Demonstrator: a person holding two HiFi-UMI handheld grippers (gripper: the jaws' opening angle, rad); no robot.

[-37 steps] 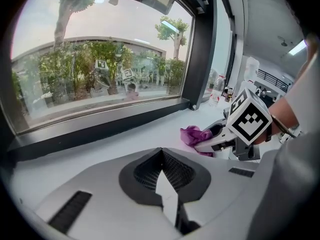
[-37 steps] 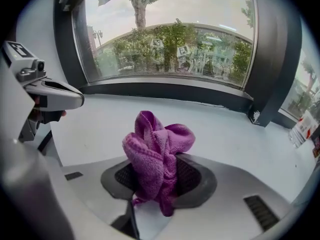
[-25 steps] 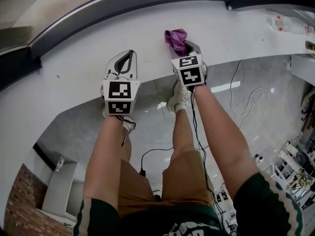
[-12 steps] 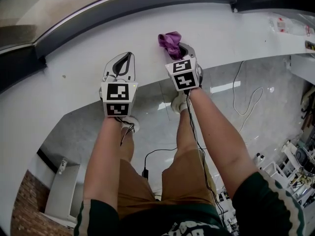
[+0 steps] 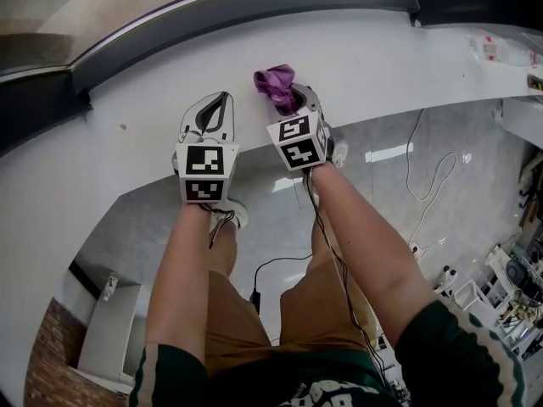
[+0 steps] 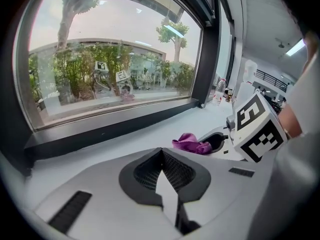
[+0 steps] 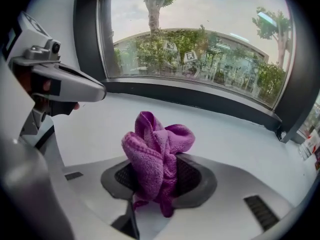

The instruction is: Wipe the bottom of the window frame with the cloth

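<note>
**Head view.** The left gripper and right gripper both sit over a white sill. Ahead of both runs the dark window frame. The left jaws are pressed together and empty. The right jaws pinch the purple cloth, which bunches ahead of their tips, over the sill. Behind the grippers lies a glossy grey floor with a white cable. Each marker cube carries black-and-white square patterns only.

**Left gripper view.** The jaws meet with nothing between them. The cloth lies ahead and to the right. The frame's bottom rail crosses ahead, with trees and a building behind the glass.

**Right gripper view.** The jaws clamp the cloth. The sill and frame lie ahead, and the left gripper is to the left.
</note>
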